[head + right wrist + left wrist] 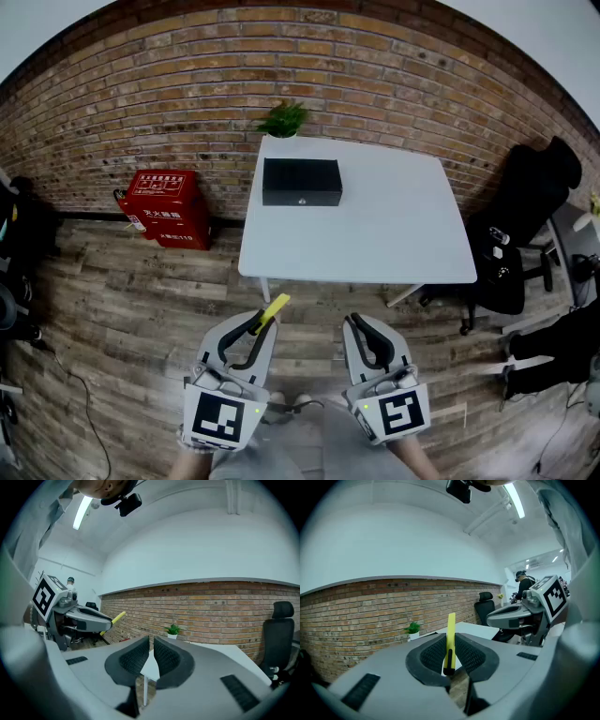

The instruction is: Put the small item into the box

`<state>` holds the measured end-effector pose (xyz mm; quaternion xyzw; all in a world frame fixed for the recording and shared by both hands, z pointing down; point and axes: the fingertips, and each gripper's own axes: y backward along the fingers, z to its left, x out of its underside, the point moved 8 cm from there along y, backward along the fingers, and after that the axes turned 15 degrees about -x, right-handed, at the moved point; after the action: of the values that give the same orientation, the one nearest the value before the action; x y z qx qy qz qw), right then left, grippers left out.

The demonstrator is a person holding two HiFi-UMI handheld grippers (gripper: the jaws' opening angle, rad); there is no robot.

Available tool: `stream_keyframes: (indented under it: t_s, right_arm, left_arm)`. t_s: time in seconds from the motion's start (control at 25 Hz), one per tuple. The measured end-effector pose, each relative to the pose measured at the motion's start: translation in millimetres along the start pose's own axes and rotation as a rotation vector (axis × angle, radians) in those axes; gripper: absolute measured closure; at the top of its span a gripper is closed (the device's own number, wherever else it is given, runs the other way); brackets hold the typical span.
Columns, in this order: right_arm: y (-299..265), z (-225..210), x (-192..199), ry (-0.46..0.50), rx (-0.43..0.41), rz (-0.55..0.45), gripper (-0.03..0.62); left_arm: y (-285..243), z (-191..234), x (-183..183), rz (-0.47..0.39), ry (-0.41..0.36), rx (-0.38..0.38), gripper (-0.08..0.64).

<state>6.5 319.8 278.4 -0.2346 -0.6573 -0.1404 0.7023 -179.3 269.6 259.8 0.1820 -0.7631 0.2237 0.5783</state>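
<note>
left hand-held gripper [450, 654] pinches yellow stick [451, 629], right hand-held gripper [151, 657] closed, empty; blk box [301, 182] only in head view.

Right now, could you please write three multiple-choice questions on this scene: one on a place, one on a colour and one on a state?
1. Where does the black box stand?
A. on the white table
B. on the floor
C. on a chair

2. What colour is the small item in the left gripper?
A. red
B. yellow
C. blue

3. How is the right gripper?
A. shut on the item
B. wide open
C. shut, with nothing in it

Answers:
1. A, the box rests on the tabletop near its far left corner.
2. B, a yellow strip sticks up between the jaws.
3. C, its jaws stand close together and hold nothing.
</note>
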Motion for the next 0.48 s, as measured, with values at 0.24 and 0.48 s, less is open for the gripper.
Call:
stream_keyframes:
  t_s: [0.24,0.48]
  right_arm:
    - [-1.3,2.7,1.5,0.007,0.003,0.0,0.534]
    - [-0.4,2.2,0.4,0.01,0.012,0.0,0.534]
  left_arm:
    - [1.1,1.1,1.7,-0.01,0.001,0.005,0.494]
    - [2.4,0.7,1.9,-0.006,-0.001,0.015,0.495]
